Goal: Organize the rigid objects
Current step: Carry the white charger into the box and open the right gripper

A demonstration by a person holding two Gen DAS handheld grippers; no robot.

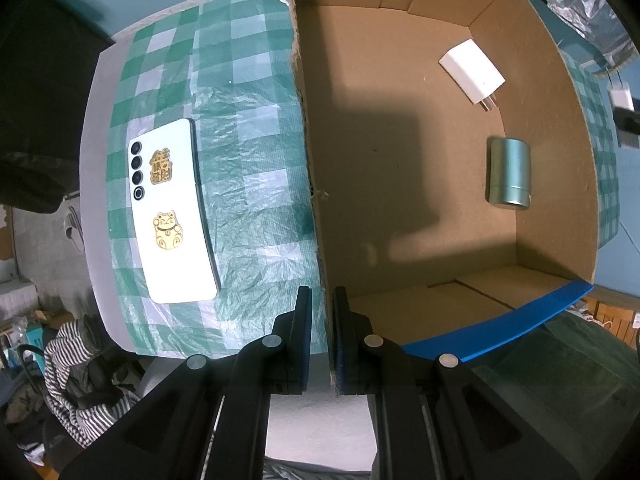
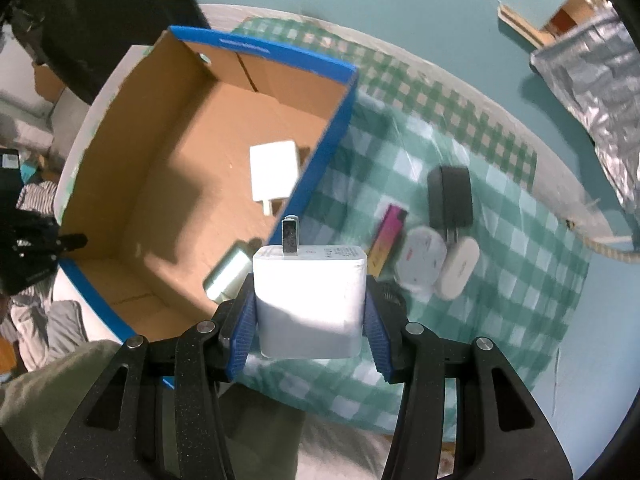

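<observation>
The right gripper (image 2: 310, 312) is clamped on a white charger (image 2: 310, 300), prongs pointing away, above the checked cloth (image 2: 500, 300) just beside the cardboard box (image 2: 312, 152). The left gripper (image 1: 323, 312) pinches the box's wall, jaws nearly together. Inside lie another white charger (image 1: 472, 70) and a green cylinder (image 1: 509, 174).

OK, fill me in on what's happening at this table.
A person is sorting small items into a cardboard box. The right tongs hold a white charger over the tablecloth beside the box. The left tongs are shut on the box's wall. Another charger and a green can lie inside; a phone and several gadgets wait outside.
</observation>
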